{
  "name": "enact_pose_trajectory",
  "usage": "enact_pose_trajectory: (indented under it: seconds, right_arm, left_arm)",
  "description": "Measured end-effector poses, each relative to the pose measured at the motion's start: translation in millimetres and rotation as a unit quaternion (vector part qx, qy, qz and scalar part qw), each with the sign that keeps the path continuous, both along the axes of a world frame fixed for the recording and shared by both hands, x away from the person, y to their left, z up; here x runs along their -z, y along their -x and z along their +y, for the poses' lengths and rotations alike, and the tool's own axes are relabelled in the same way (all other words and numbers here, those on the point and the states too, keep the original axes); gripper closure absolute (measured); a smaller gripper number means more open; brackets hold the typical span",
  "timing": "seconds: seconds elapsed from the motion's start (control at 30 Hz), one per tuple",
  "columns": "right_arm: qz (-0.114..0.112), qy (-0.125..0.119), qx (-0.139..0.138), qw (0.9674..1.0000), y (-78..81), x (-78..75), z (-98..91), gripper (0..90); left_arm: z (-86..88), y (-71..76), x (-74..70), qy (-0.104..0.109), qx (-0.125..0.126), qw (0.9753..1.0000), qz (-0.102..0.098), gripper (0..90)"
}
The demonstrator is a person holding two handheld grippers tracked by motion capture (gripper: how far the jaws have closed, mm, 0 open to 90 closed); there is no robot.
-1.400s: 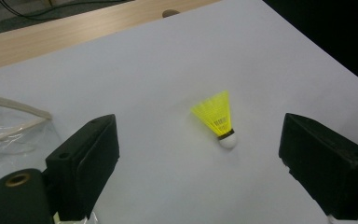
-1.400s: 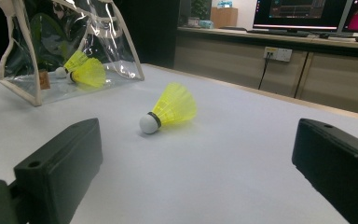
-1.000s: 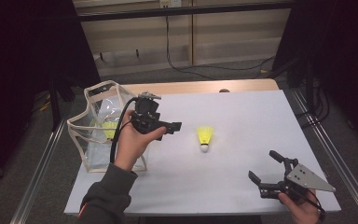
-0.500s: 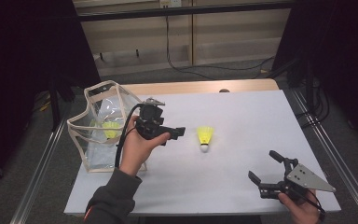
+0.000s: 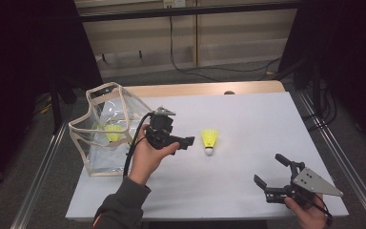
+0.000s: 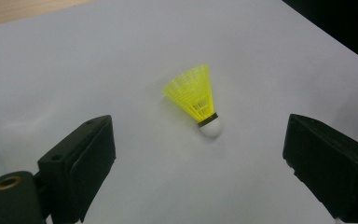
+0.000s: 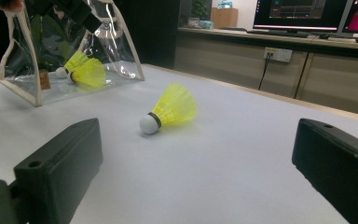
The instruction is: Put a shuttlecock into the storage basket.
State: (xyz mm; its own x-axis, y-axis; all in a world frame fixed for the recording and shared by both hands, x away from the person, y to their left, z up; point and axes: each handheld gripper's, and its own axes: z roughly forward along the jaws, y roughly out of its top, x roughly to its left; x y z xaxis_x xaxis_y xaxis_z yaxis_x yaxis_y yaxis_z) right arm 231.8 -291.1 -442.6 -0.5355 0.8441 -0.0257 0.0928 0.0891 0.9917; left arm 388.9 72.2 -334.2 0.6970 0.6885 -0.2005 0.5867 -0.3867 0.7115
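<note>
My right gripper (image 5: 272, 177) rests near the table's front edge, jaws spread and empty. My left gripper (image 5: 187, 142), jaws spread too, hovers just beside the yellow shuttlecock (image 5: 209, 140) lying mid-table. Farther left, the clear pouch (image 5: 106, 128) holds more shuttlecocks.

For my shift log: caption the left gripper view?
Open left gripper poised above a yellow shuttlecock lying on the white table.

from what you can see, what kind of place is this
Probably a lab or office workroom: a white-topped table on a metal frame, monitors on a counter behind it, and wall sockets with cables trailing down.
</note>
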Motion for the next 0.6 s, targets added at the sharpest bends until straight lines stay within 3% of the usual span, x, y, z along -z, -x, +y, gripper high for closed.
enact_pose_trajectory:
  seconds: [0.6]
  right_arm:
    - [-0.001, 0.0, 0.0, 1.0, -0.1, 0.0, -0.2, 1.5]
  left_arm:
    - [-11.6, 2.4, 21.8, 0.001, -0.005, 1.0, 0.002, 9.4]
